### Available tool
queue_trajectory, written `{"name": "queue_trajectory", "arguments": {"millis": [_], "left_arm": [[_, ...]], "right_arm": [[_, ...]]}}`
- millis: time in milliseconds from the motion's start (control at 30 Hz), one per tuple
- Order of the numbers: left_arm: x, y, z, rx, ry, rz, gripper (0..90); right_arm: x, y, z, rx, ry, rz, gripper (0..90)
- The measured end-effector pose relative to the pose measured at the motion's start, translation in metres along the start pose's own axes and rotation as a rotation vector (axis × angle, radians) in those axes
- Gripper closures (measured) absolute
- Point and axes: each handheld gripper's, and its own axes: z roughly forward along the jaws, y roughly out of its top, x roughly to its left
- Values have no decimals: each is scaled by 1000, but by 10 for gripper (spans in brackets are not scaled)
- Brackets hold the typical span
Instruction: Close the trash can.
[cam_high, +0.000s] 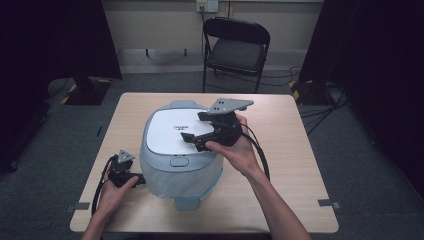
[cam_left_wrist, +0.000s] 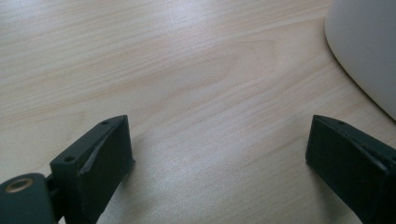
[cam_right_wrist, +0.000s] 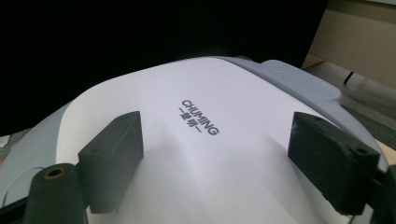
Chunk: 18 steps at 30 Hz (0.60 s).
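The right gripper (cam_high: 194, 136) is covering part of the rice cooker (cam_high: 165, 131) lid; the cooker's base is hiding the table (cam_high: 280, 200) beneath.

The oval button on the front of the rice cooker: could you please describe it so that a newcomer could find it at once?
Start at the light wooden table and find the large pale blue-grey rice cooker with its white lid in the middle. On the cooker's near side, just below the lid's front edge, sits the small oval grey button. It is the one raised oval there, well below the dark lettering.
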Motion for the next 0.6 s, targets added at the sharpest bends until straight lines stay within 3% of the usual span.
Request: {"name": "queue_trajectory", "arguments": {"millis": [433,600], "left_arm": [[0,0,0,0,0,0,66],[0,0,0,0,0,0,67]], "right_arm": [[23,-1,-3,11,-3,-43,177],[24,-4,-3,-7,1,-43,178]]}}
